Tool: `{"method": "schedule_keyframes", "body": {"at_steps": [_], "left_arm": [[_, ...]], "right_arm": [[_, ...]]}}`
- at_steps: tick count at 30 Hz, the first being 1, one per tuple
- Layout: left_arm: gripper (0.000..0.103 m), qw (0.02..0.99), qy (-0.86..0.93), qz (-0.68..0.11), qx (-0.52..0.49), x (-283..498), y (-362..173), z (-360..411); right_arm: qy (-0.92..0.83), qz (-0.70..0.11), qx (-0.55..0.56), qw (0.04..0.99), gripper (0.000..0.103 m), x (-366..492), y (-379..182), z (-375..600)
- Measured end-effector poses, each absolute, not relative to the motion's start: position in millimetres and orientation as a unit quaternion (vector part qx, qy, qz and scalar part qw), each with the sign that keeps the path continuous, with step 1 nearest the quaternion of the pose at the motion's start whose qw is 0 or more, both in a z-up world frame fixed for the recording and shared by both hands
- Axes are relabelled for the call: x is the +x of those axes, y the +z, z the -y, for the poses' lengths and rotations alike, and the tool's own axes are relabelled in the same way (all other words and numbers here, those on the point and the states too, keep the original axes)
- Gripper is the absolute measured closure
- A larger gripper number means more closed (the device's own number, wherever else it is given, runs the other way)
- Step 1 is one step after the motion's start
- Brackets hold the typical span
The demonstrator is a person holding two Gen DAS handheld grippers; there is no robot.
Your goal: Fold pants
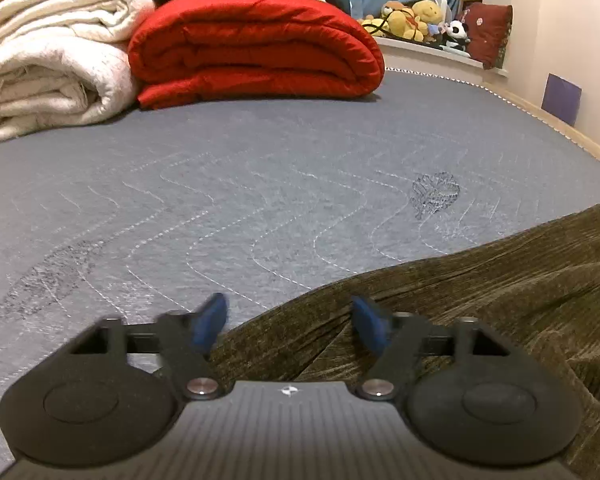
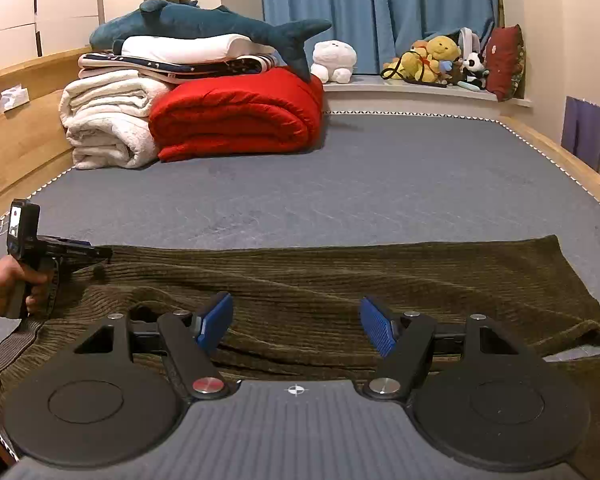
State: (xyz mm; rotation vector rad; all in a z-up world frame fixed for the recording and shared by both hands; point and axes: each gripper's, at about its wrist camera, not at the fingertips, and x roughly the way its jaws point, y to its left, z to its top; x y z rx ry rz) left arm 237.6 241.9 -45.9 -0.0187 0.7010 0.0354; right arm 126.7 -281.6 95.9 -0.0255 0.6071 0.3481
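1. A bedroom: a grey quilted mattress [image 2: 340, 184] in a wooden bed frame [image 2: 24, 148] fills both views, with blue curtains [image 2: 376, 8] and a window ledge of soft toys [image 2: 440, 60] behind its far edge.
2. At the far left corner of the mattress lies a folded white blanket [image 2: 104, 120]. Touching it on the right is a folded red quilt [image 2: 236, 116], and a blue plush shark [image 2: 204, 24] lies on the stack above them.
3. The olive corduroy pants [image 2: 340, 276] lie spread in a long band across the near edge of the mattress, reaching from its left side almost to its right side; the cloth is rumpled at the near left.
4. At the left end of the pants a hand [image 2: 8, 284] holds the left gripper [image 1: 288, 320]. Its blue pads [image 1: 212, 320] stand apart, with a fold of the pants lying between them; the pads do not press on it.
5. The right gripper [image 2: 296, 320] hovers over the middle of the pants near the mattress's near edge, its blue fingers [image 2: 376, 324] spread wide and pinching nothing.
6. A purple bag [image 2: 584, 132] leans on the wall past the right edge of the bed frame.
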Motion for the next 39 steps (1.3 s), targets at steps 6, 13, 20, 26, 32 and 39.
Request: {"method": "schedule_keyframes", "body": {"at_steps": [6, 13, 20, 26, 32, 39], "left_arm": [[0.093, 0.937, 0.002, -0.347, 0.033, 231.4, -38.6, -225.0], [0.097, 0.949, 0.005, -0.31, 0.057, 198.4, -6.1, -205.3], [0.098, 0.957, -0.028, -0.269, 0.104, 121.6, 44.1, -157.4], [0.098, 0.96, -0.102, -0.203, 0.165, -17.9, 65.7, -117.3], [0.099, 0.887, -0.22, -0.313, 0.259, -57.7, 0.5, -97.6], [0.084, 0.9, -0.226, -0.294, 0.228, -44.9, 1.0, -98.8]], "right_arm": [[0.158, -0.294, -0.021, 0.942, 0.031, 122.4, 97.3, 281.4], [0.135, -0.3, -0.018, 0.944, 0.03, 123.2, 97.8, 284.8], [0.09, -0.241, -0.013, 0.966, 0.031, 122.4, 130.9, 301.4], [0.041, -0.22, 0.103, 0.969, 0.031, 137.0, 154.0, 360.9], [-0.01, -0.24, 0.188, 0.952, 0.031, 158.8, 134.0, 419.1], [-0.045, -0.313, 0.274, 0.908, 0.032, 192.7, 68.0, 457.1]]}}
